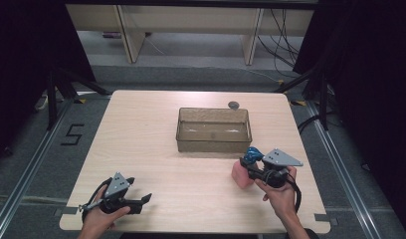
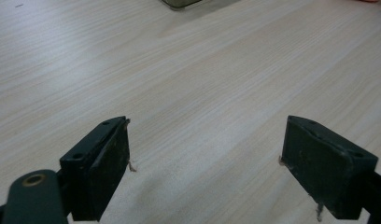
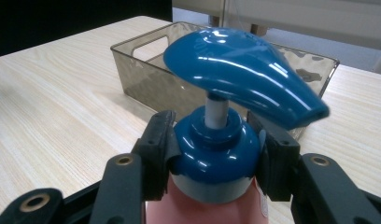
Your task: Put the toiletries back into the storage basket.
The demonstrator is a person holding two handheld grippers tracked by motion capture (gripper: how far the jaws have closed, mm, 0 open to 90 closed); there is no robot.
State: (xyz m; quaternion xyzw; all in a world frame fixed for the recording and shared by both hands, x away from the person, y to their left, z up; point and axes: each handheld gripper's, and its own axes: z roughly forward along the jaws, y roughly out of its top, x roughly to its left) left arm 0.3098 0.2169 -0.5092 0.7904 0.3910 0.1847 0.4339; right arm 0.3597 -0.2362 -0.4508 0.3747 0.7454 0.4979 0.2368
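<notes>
A pink pump bottle [image 1: 241, 174] with a blue pump head [image 1: 252, 155] stands on the table at the front right. My right gripper [image 1: 254, 169] is shut on the bottle's blue collar [image 3: 215, 149], one pad on each side, just under the pump head [image 3: 244, 74]. A clear brownish bin [image 1: 214, 130] sits at the table's middle, just beyond the bottle, and appears behind it in the right gripper view [image 3: 146, 70]. My left gripper [image 1: 141, 201] rests open at the front left, its jaws wide apart over bare wood [image 2: 205, 154] with nothing between them.
A small dark round object [image 1: 234, 105] lies behind the bin near the table's far edge. The wooden table [image 1: 141, 139] has open space on its left half. Dark stands and cables surround the table on the floor.
</notes>
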